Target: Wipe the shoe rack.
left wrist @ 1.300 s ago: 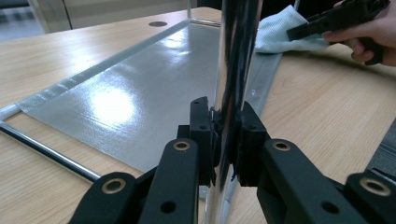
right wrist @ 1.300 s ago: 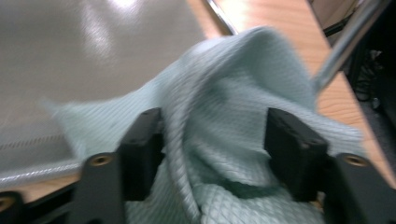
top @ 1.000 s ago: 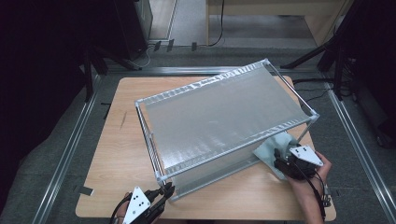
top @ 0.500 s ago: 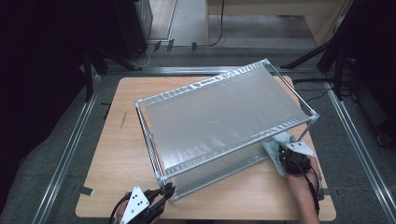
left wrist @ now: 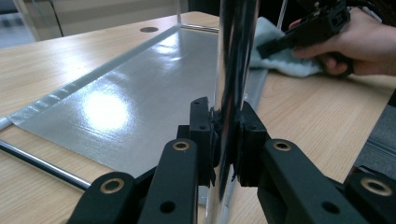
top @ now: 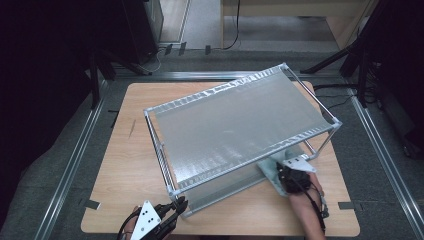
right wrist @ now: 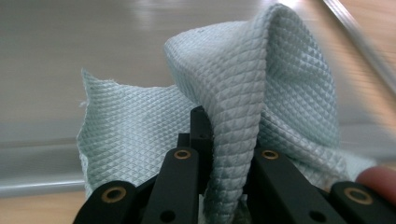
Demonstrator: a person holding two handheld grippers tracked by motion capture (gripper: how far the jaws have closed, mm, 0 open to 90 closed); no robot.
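At the near edge of the wooden table [top: 125, 165], the left gripper [top: 176, 206] has its jaws clamped on the front corner post [left wrist: 232, 93] of a two-tier metal rack [top: 235, 125]. In the left gripper view that chrome post stands upright between the two black pads, which press on it from both sides.

To the right, the right gripper [top: 285, 175] has just closed on a pale blue waffle-weave cloth [right wrist: 261, 107]. A fold of the cloth rises between its jaws in the right gripper view and is pinched there, while the rest bunches up and spreads behind them. In the high view the cloth [top: 272, 167] lies at the rack's near right side, on the edge of the lower shelf [left wrist: 126, 102] and under the top shelf. The right hand [left wrist: 359, 44] rests on it in the left gripper view.

There is one rack, one cloth and two grippers. The rack has two grey sheet shelves in a chrome tube frame. Its long axis runs slantwise across the table, from the near left corner toward the far right. The top shelf [top: 240, 120] carries nothing. The cloth is the single thing seen at the lower shelf.
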